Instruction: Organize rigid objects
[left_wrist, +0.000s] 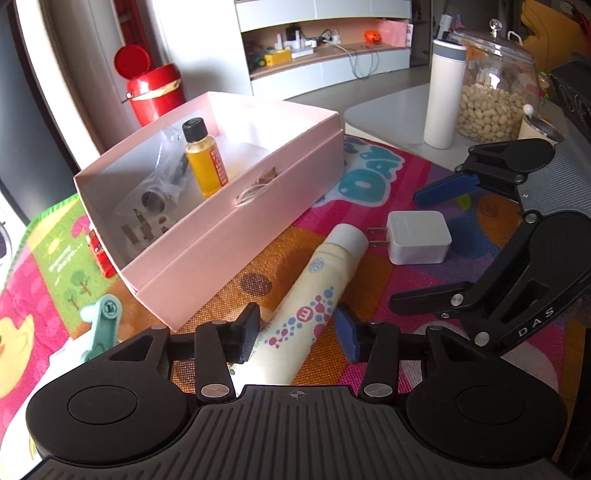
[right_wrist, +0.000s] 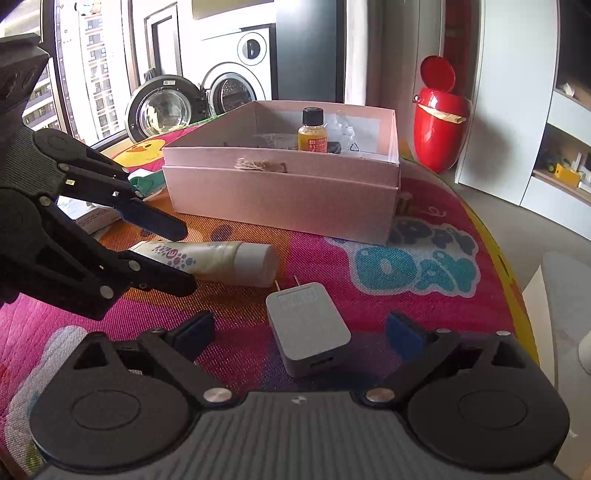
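Note:
A cream tube (left_wrist: 314, 291) with a white cap lies on the colourful mat, beside a pink box (left_wrist: 236, 221). My left gripper (left_wrist: 297, 334) is open, its fingers on either side of the tube's lower end. A white wall charger (left_wrist: 419, 238) lies right of the tube cap. My right gripper (right_wrist: 299, 334) is open around the charger (right_wrist: 308, 328), fingers either side, apart from it. The box (right_wrist: 280, 192) holds a yellow bottle (left_wrist: 205, 160) with a black cap and some plastic packets. The tube (right_wrist: 218, 258) shows in the right wrist view with the left gripper (right_wrist: 186, 258) around it.
A green-and-white clip (left_wrist: 101, 323) lies left of the left gripper. A white flask (left_wrist: 445, 94) and a glass jar of nuts (left_wrist: 498, 85) stand behind the mat. A red bin (right_wrist: 439, 125) stands beyond the box. The mat's edge runs close on the right (right_wrist: 517, 295).

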